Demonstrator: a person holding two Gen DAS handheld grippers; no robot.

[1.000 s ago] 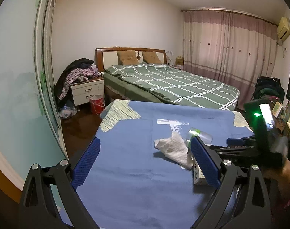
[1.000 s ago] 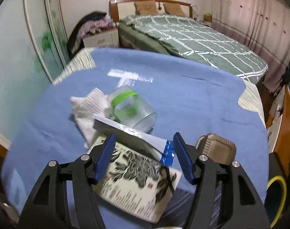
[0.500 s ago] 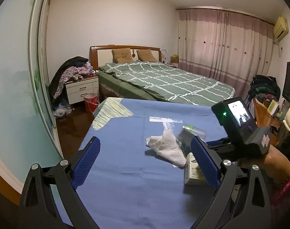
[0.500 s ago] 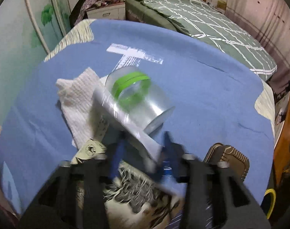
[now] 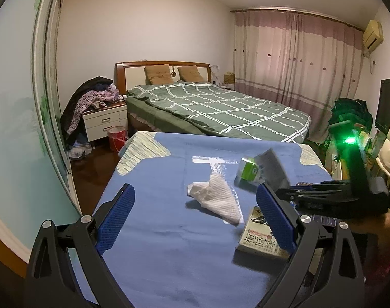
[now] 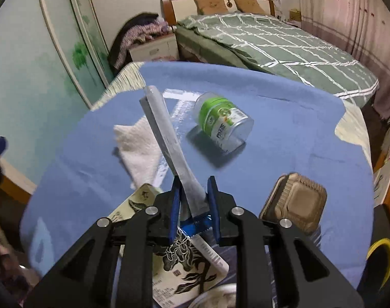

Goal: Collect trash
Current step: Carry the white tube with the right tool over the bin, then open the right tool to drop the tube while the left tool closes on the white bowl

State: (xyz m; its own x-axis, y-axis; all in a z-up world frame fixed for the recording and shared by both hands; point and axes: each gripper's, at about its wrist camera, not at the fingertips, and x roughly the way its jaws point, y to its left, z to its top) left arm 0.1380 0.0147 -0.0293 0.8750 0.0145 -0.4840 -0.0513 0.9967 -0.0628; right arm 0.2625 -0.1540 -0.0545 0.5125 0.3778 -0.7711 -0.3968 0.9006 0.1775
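Observation:
My right gripper (image 6: 193,201) is shut on the lower end of a long silver foil wrapper (image 6: 166,138), which sticks up and away from the jaws above the blue tablecloth (image 6: 297,133). In the left wrist view the wrapper (image 5: 272,164) hangs in front of a clear plastic jar (image 5: 247,173). That jar (image 6: 223,123), with a green label, lies on its side. A crumpled white tissue (image 6: 138,151) lies to the left, and a printed box (image 6: 189,264) sits under the gripper. My left gripper (image 5: 193,191) is open over the cloth, short of the tissue (image 5: 215,197), holding nothing.
A brown clamshell container (image 6: 295,202) rests on the cloth at the right. The printed box (image 5: 259,236) lies beside my left gripper's right finger. Beyond the table stand a green bed (image 5: 220,107), a nightstand (image 5: 105,123) and a red bucket (image 5: 116,136). A yellow ring (image 6: 380,254) shows at lower right.
The right gripper closed on the silver wrapper and lifted it off the printed box, so it now stands clear of the jar. The left gripper stayed open and nearly still.

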